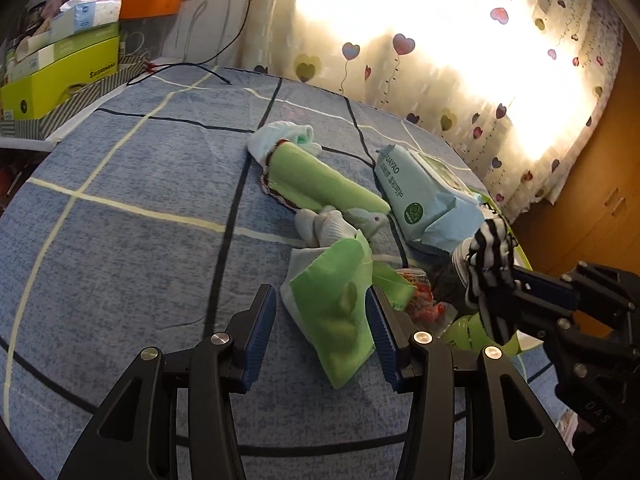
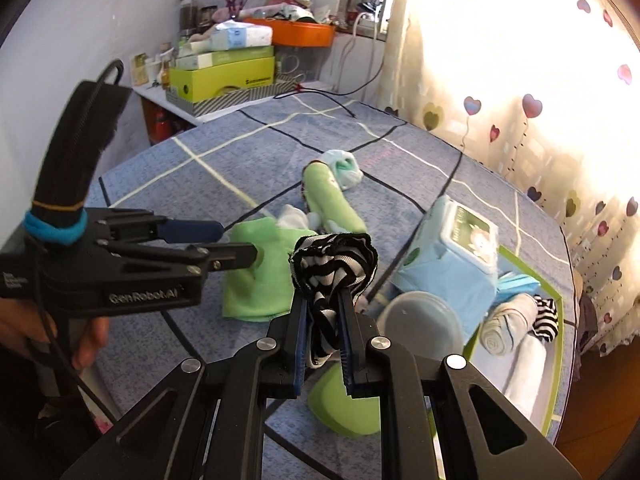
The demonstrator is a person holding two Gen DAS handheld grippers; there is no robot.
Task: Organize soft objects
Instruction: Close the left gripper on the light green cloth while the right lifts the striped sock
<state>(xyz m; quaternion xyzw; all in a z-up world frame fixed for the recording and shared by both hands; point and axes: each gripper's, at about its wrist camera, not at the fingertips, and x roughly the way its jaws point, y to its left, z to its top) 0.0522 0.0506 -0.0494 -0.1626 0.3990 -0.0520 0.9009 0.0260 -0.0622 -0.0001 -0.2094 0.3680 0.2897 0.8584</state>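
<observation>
The right hand-held gripper [image 2: 324, 320] is clamped on a black-and-white striped sock [image 2: 334, 256], lifted above the bed [image 1: 120, 240]. The left hand-held gripper [image 1: 322, 328] gapes wide around a green cloth [image 1: 340, 312] — untouched. Crowding close: a wipes pack [image 1: 424, 196], a rolled green towel [image 1: 320, 180], a green-rimmed tray [image 2: 556, 300].

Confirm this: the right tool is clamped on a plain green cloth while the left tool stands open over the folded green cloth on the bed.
Not quite. The right tool is clamped on a black-and-white striped sock, as the right wrist view shows. The left tool does stand open over the folded green cloth on the bed.
</observation>
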